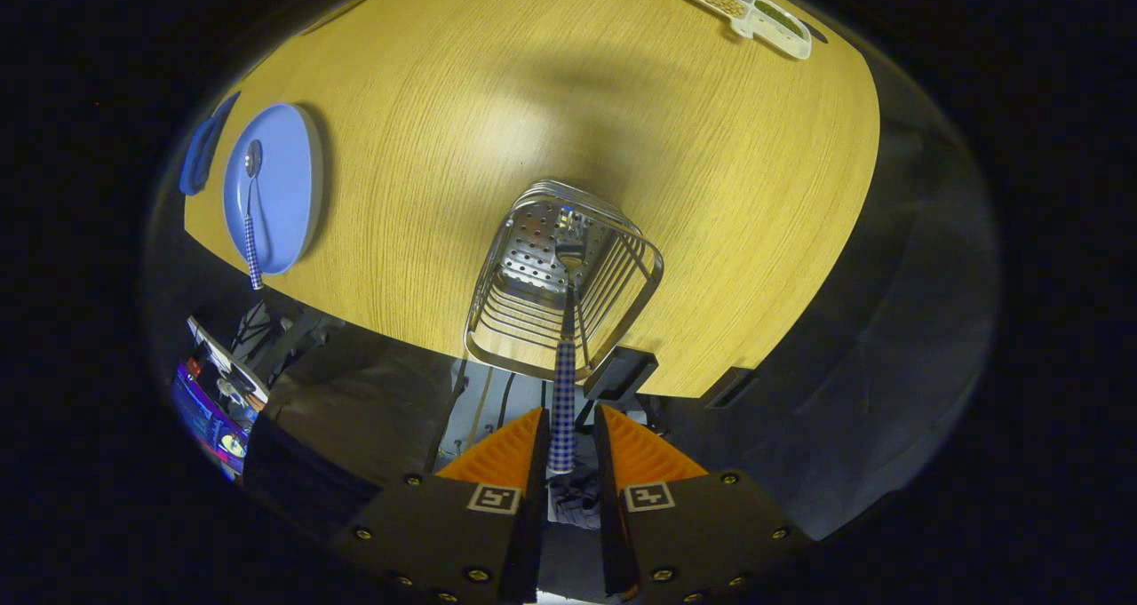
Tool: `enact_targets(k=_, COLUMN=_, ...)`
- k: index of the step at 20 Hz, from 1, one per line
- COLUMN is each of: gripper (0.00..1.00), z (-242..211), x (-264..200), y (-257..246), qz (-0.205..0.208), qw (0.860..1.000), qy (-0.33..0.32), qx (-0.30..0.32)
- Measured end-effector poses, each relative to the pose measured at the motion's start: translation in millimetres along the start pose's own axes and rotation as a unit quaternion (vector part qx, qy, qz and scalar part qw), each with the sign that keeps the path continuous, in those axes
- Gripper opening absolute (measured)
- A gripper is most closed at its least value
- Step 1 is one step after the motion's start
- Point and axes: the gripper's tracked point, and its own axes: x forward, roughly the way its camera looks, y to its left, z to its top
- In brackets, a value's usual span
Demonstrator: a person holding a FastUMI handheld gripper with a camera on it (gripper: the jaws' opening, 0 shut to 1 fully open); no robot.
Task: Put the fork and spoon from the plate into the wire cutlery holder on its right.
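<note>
1. Gripper view looks down on a wooden table, with the gripper above the wire cutlery holder.
2. The fork has its checked handle between the fingers; the left one touches it, while a small gap shows at the right one, so the jaws are slightly apart and a firm grip cannot be confirmed.
3. The fork's head reaches down inside the holder.
4. The spoon lies on the blue plate, well to the holder's left, its handle past the rim.
5. A divided tray sits at the table's far side.
</note>
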Motion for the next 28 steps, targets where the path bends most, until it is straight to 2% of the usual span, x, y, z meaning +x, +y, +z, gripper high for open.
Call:
enact_targets(k=6, gripper=0.28, z=-4, x=-14, y=-9, qz=-0.012, qw=0.999, qy=-0.033, qx=0.009)
enact_targets(k=11, gripper=0.28, z=-12, x=-33, y=4, qz=-0.013, qw=0.997, qy=-0.078, qx=0.014)
enact_targets(k=18, gripper=0.28, z=-30, x=-36, y=43, qz=-0.013, qw=0.994, qy=-0.107, qx=-0.017)
enact_targets(k=22, gripper=0.28, z=-24, x=-36, y=67, qz=-0.019, qw=0.991, qy=-0.126, qx=-0.038)
enact_targets(k=28, gripper=0.28, z=-18, x=-31, y=119, qz=-0.003, qw=0.988, qy=-0.138, qx=-0.074)
